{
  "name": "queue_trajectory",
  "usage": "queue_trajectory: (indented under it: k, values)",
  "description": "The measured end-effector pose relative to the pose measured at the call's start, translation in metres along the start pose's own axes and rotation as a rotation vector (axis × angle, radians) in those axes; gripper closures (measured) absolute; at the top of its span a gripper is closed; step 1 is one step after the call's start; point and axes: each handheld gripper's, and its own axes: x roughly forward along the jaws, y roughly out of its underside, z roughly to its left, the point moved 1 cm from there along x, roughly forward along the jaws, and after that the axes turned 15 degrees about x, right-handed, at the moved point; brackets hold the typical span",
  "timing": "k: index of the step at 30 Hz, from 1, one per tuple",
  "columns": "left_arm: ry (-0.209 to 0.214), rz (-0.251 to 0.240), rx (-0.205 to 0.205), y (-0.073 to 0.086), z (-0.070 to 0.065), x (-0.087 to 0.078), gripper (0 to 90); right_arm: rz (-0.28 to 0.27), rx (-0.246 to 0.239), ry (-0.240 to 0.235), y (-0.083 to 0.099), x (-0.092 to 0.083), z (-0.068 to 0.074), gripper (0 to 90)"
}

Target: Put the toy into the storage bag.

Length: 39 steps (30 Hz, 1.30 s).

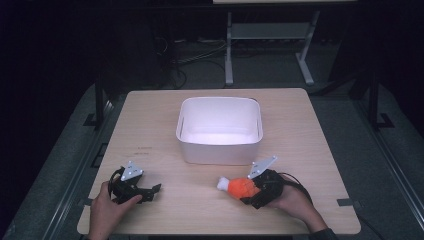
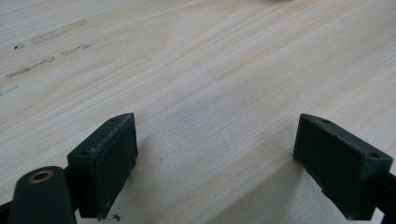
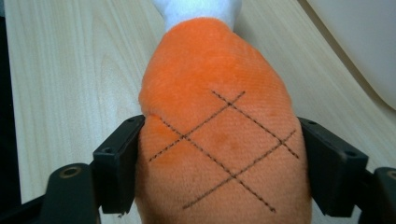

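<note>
An orange plush drumstick (image 1: 239, 186) with a white end lies on the wooden table (image 1: 150, 130) in front of the white tub, toward the right. My right gripper (image 1: 247, 190) is shut on it. In the right gripper view both black pads (image 3: 116, 168) press into the sides of the plush drumstick (image 3: 212, 84), which has stitched crossing lines. My left gripper (image 1: 151, 193) rests at the front left of the table, held by a hand. Its jaws stand wide apart in the left gripper view (image 2: 215, 158), with bare wood between them.
A white rectangular tub (image 1: 219, 150) stands at the table's middle, open side up, and its wall (image 3: 359, 42) shows at the upper right of the right gripper view. Beyond the table are a dark floor, cables and a white stand (image 1: 270, 35).
</note>
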Motion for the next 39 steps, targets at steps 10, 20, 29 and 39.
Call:
queue_trajectory:
  k: [10,20,29,39]
  values:
    - [0.0,0.0,0.0,0.0,0.0,0.0,12.8,-0.015,0.016,-0.009,0.003,-0.009,-0.003,23.6]
    - [0.0,0.0,0.0,0.0,0.0,0.0,12.8,-0.049,0.054,0.011,0.013,-0.031,-0.009,23.6]
    - [0.0,0.0,0.0,0.0,0.0,0.0,12.8,-0.074,0.075,0.038,0.024,-0.047,-0.016,23.5]
    - [0.0,0.0,0.0,0.0,0.0,0.0,12.8,-0.095,0.105,0.061,0.034,-0.059,-0.025,23.5]
